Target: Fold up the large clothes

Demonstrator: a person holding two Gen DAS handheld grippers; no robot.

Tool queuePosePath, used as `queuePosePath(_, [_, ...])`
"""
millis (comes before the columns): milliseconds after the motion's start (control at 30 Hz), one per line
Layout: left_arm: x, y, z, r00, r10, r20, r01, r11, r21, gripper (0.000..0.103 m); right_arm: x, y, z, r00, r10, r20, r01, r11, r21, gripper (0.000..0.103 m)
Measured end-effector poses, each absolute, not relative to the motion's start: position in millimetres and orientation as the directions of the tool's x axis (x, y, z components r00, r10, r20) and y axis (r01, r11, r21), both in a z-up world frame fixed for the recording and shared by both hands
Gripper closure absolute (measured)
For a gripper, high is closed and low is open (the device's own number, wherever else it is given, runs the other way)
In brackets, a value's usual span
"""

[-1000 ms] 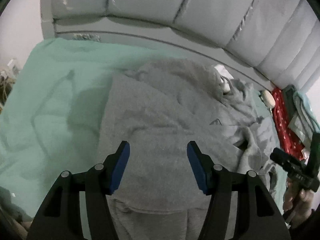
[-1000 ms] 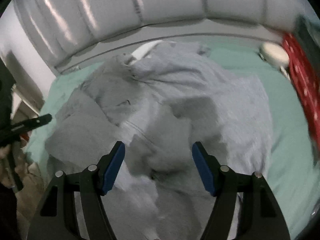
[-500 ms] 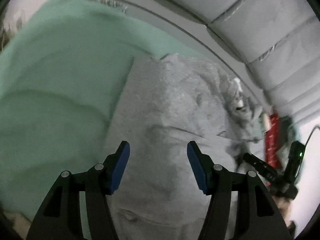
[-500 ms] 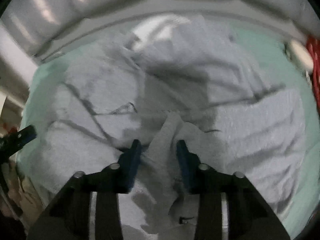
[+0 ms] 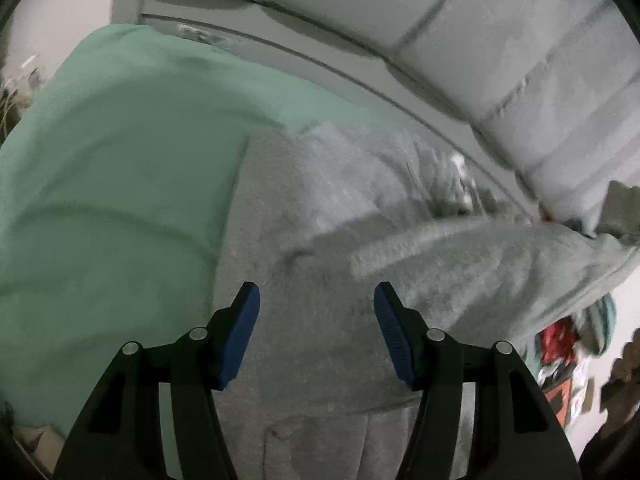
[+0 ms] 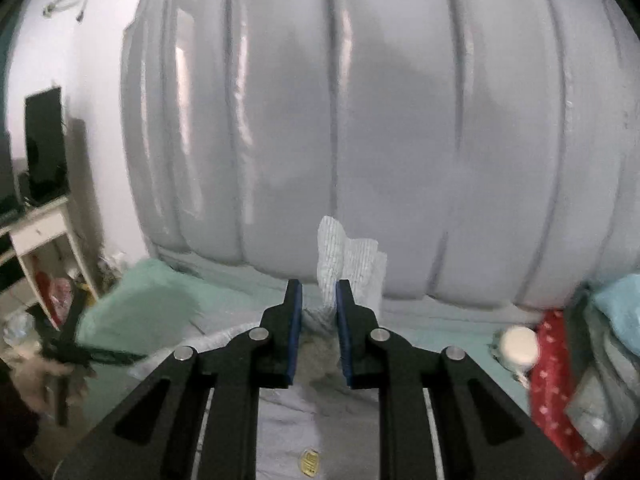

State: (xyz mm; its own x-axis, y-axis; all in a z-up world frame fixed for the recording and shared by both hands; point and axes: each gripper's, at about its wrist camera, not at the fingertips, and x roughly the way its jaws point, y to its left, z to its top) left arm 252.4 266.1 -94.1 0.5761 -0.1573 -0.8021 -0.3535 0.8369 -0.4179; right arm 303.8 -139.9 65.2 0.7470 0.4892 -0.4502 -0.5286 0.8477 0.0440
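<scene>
Raised since the earlier frames: the right gripper (image 6: 318,300), which was low over the heap with its jaws wide, now looks level at the headboard, and its jaws have just been closing on cloth.

Item 1, nearest. Right gripper, black two-finger claw with blue pads, clamped on a bunched fold of the large grey fleece garment (image 6: 348,268). A pale ribbed tuft stands up past the fingertips; more cloth hangs below the jaws. The hold looks meant to lift one edge clear so it can be carried over for a fold.

Item 2. Left gripper (image 5: 316,316), same make, jaws standing wide and empty, tilted down over the flat near part of the garment (image 5: 304,240). It touches nothing that can be seen; it seems placed to pin or take a second edge.

Item 3. Grey garment, lying on the mint-green bed sheet (image 5: 120,184) toward the right side of the bed. One portion is drawn up into a taut band running to the right edge of the left view, consistent with the right claw's pull.

Item 4. Mint-green sheet, bare along the left side of the bed.

Item 5, farthest. Padded grey-white headboard (image 6: 360,120), across the head of the bed. Red patterned bundle (image 6: 556,364) lies by the right side.
</scene>
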Motion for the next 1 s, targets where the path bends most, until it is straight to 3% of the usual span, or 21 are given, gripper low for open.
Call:
queuePosePath(67, [257, 252, -104, 0.538, -0.164, -0.827, -0.327, 0.864, -0.384, 0.04, 320, -158, 12, 0.701, 0.441, -0.56, -0.469, 0.877, 0.104, 0.086])
queuePosePath(133, [261, 239, -114, 0.495, -0.155, -0.855, -0.307, 0.89, -0.338, 0.041, 340, -175, -71, 0.521, 0.345, -0.781, -0.378, 0.913, 0.152, 0.085])
queuePosePath(167, [262, 234, -117, 0.481, -0.149, -0.864, -0.298, 0.899, -0.322, 0.04, 341, -183, -108, 0.425, 0.313, -0.849, -0.336, 0.926, 0.173, 0.085])
queuePosePath(333, [260, 222, -115, 0.477, -0.069, -0.876, -0.265, 0.939, -0.218, 0.04, 307, -215, -134, 0.462, 0.363, -0.809, -0.308, 0.921, 0.237, 0.08])
queuePosePath(600, [255, 218, -141, 0.42, -0.045, -0.907, -0.235, 0.959, -0.157, 0.04, 310, -217, -120, 0.524, 0.376, -0.764, -0.309, 0.92, 0.241, 0.077])
queuePosePath(867, [248, 217, -137, 0.421, -0.005, -0.907, -0.262, 0.957, -0.127, 0.04, 315, -231, -139, 0.367, 0.403, -0.838, -0.224, 0.913, 0.342, 0.076])
queuePosePath(1000, [244, 212, -121, 0.486, 0.087, -0.87, -0.292, 0.954, -0.067, 0.04, 308, -246, -118, 0.448, 0.362, -0.817, -0.185, 0.932, 0.312, 0.076])
